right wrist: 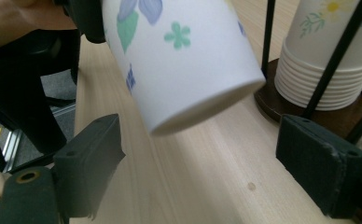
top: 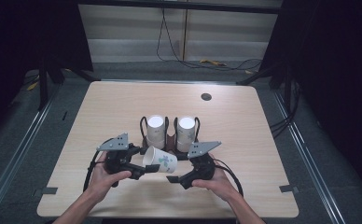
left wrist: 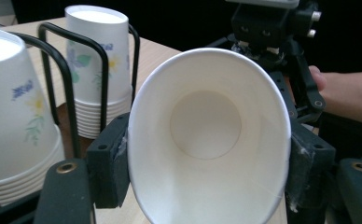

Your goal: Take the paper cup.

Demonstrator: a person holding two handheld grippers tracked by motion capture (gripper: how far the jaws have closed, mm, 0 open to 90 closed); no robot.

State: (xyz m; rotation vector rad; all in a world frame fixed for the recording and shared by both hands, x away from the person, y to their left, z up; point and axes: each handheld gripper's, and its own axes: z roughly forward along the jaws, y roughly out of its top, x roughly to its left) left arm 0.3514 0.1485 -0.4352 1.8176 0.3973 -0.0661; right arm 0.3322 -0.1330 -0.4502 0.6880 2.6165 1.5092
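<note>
A white paper cup (top: 160, 160) printed with flowers lies on its side just above the table, near its front. My left gripper (top: 144, 164) is shut on the cup's open end. In the left gripper view, both pads (left wrist: 107, 158) press the rim of the cup (left wrist: 207, 140) into an oval, and I look into its empty inside. My right gripper (top: 177, 175) faces the cup's base from the right and stands open. In the right gripper view, the base of the cup (right wrist: 184, 60) hangs ahead of my right gripper (right wrist: 202, 158), and neither pad (right wrist: 323, 163) touches it.
A black wire holder (top: 170, 140) on a dark base stands behind the grippers with two stacks of upside-down cups, left (top: 155, 128) and right (top: 186, 130). The wooden table (top: 123, 102) has a round grommet hole (top: 206, 97) at the back. Cables lie on the floor beyond.
</note>
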